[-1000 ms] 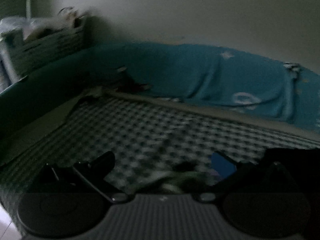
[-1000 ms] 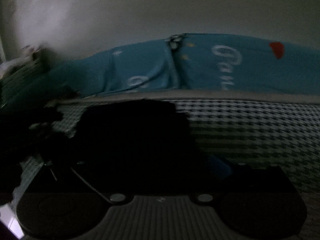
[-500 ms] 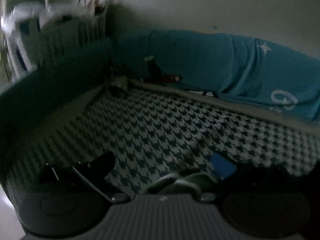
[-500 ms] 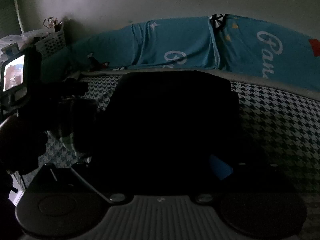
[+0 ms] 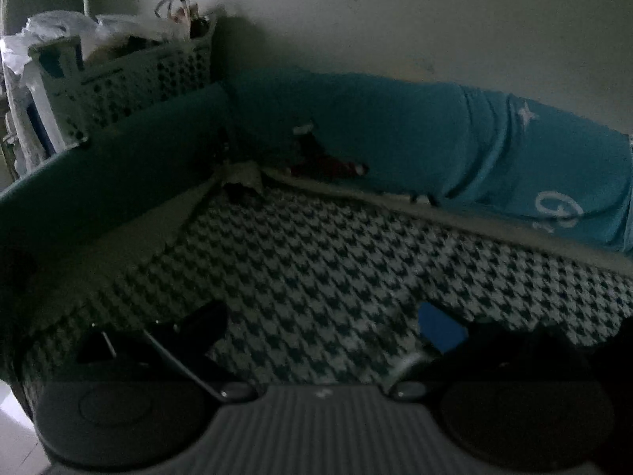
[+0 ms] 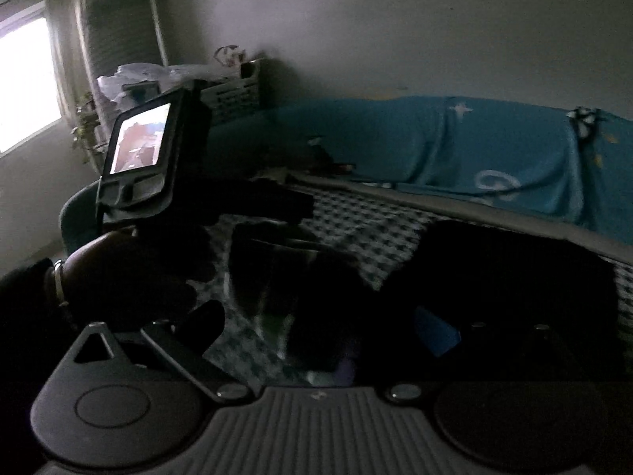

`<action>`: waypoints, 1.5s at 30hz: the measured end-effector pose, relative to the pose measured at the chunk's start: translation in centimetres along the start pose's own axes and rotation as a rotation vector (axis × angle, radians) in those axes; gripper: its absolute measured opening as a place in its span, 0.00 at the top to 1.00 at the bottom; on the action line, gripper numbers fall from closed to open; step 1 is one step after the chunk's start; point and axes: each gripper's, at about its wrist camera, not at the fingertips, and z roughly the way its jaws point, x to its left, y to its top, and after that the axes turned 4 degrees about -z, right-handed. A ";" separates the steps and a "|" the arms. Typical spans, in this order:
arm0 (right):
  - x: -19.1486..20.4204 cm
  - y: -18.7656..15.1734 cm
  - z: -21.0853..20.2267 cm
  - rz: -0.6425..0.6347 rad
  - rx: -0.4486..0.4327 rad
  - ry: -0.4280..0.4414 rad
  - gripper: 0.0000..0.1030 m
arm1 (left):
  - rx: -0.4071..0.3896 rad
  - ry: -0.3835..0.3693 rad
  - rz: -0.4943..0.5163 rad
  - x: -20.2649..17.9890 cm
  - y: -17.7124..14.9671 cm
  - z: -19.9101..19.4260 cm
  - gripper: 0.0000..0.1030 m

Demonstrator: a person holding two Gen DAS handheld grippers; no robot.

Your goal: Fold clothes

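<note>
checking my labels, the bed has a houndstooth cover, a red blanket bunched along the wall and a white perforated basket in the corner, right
One thing is off: the blanket along the wall is teal blue with white print, not red, as the left wrist view shows. The houndstooth cover and the white perforated basket in the corner are right.

A dark garment (image 6: 514, 273) lies on the houndstooth-covered bed (image 5: 316, 269), teal blanket (image 5: 494, 158) along its far edge.

No legible txt anywhere.

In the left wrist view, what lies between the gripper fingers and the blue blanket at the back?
In the left wrist view, only the houndstooth cover and a pale edge strip lie between the left gripper and the blue blanket.
</note>
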 end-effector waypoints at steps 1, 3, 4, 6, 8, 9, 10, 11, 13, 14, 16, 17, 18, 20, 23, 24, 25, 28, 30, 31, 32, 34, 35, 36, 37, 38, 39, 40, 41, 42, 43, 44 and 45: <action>0.3 0.1 0.6 0.002 -0.002 0.014 0.01 | -0.018 -0.012 0.004 0.3 0.1 -0.2 0.00; 0.9 0.3 1.7 0.003 0.000 0.034 0.01 | -0.047 -0.042 0.027 0.7 0.4 -0.5 0.00; 1.1 0.4 2.4 0.000 0.009 0.034 0.01 | -0.057 -0.071 0.044 0.7 0.4 -0.5 0.00; 1.6 0.4 3.8 -0.006 0.026 0.035 0.01 | -0.057 -0.112 0.061 0.6 0.6 -0.3 0.00; 1.9 0.3 4.6 0.000 0.039 0.034 0.01 | -0.022 -0.146 0.024 0.5 0.6 0.4 0.00; 1.9 0.2 4.8 0.007 0.045 0.033 0.01 | -0.009 -0.153 -0.007 0.4 0.7 0.8 0.00; 2.0 0.1 5.1 0.013 0.051 0.032 0.01 | 0.002 -0.160 -0.037 0.4 0.7 1.1 0.00; 2.0 0.0 5.2 0.018 0.055 0.031 0.01 | 0.003 -0.168 -0.063 0.3 0.7 1.4 0.00; 2.0 -0.1 5.3 0.017 0.057 0.027 0.01 | 0.014 -0.185 -0.105 -0.3 0.7 1.8 0.00; 2.0 -0.2 5.4 0.016 0.058 0.024 0.01 | 0.000 -0.181 -0.124 -0.5 0.7 1.8 0.00; 2.0 -0.2 5.2 0.012 0.060 0.014 0.01 | -0.034 -0.165 -0.157 -0.7 0.7 2.0 0.00; 1.9 -0.3 5.2 0.011 0.061 -0.002 0.01 | -0.045 -0.148 -0.164 -0.8 0.7 2.2 0.00; 1.8 -0.3 5.2 0.013 0.061 -0.012 0.01 | -0.042 -0.122 -0.172 -0.8 0.7 2.5 0.00; 1.4 -0.4 5.0 0.025 0.060 -0.005 0.01 | -0.037 -0.072 -0.190 -0.8 0.7 3.1 0.00; 1.4 -0.4 4.5 0.027 0.051 -0.004 0.01 | -0.048 -0.074 -0.232 -0.1 0.6 3.2 0.00; 1.4 -0.4 4.4 0.023 0.048 -0.005 0.01 | -0.054 -0.074 -0.244 0.1 0.5 3.2 0.00; 1.4 -0.4 4.4 0.018 0.046 -0.006 0.01 | -0.061 -0.066 -0.246 0.4 0.7 3.0 0.00; 1.4 -0.2 4.3 0.017 0.038 -0.007 0.01 | -0.112 -0.018 -0.231 1.3 1.3 1.8 0.00; 1.4 -0.1 4.3 0.021 0.034 -0.004 0.01 | -0.154 0.021 -0.230 2.3 1.7 0.8 0.00; 1.3 -0.1 4.3 0.022 0.031 -0.003 0.01 | -0.168 0.036 -0.241 3.0 2.0 0.4 0.00; 1.3 0.0 4.3 0.021 0.028 -0.003 0.01 | -0.161 0.040 -0.266 3.9 2.2 0.2 0.00; 1.3 0.0 4.3 0.018 0.024 0.001 0.01 | -0.149 0.058 -0.320 5.7 2.6 0.0 0.00; 1.3 0.0 4.3 0.014 0.022 0.004 0.01 | -0.155 0.068 -0.335 6.5 2.7 -0.2 0.00; 1.4 0.0 4.3 0.008 0.019 0.007 0.01 | -0.157 0.072 -0.342 7.1 2.8 -0.3 0.00; 1.5 0.0 4.2 0.001 0.016 0.013 0.01 | -0.156 0.073 -0.353 7.6 2.9 -0.4 0.00; 1.6 -0.1 4.2 -0.007 0.013 0.022 0.01 | -0.154 0.073 -0.363 8.1 2.9 -0.4 0.00; 1.8 -0.1 4.1 -0.015 0.010 0.030 0.01 | -0.151 0.074 -0.373 8.5 3.0 -0.4 0.00; 1.9 -0.1 4.1 -0.022 0.009 0.034 0.01 | -0.137 0.073 -0.379 8.6 3.0 -0.4 0.00; 1.9 -0.2 4.2 -0.028 0.012 0.027 0.01 | -0.125 0.074 -0.384 8.8 3.0 -0.3 0.00; 2.0 -0.3 4.4 -0.032 0.018 0.017 0.01 | -0.124 0.082 -0.385 8.7 3.0 -0.2 0.00; 1.9 -0.3 4.6 -0.032 0.027 -0.002 0.01 | -0.139 0.078 -0.388 8.7 3.0 -0.5 0.00; 1.8 -0.3 4.7 -0.031 0.033 -0.019 0.01 | -0.152 0.070 -0.392 8.6 3.1 -0.8 0.00; 1.6 -0.3 4.8 -0.030 0.034 -0.030 0.02 | -0.156 0.046 -0.399 8.6 3.2 -1.1 0.00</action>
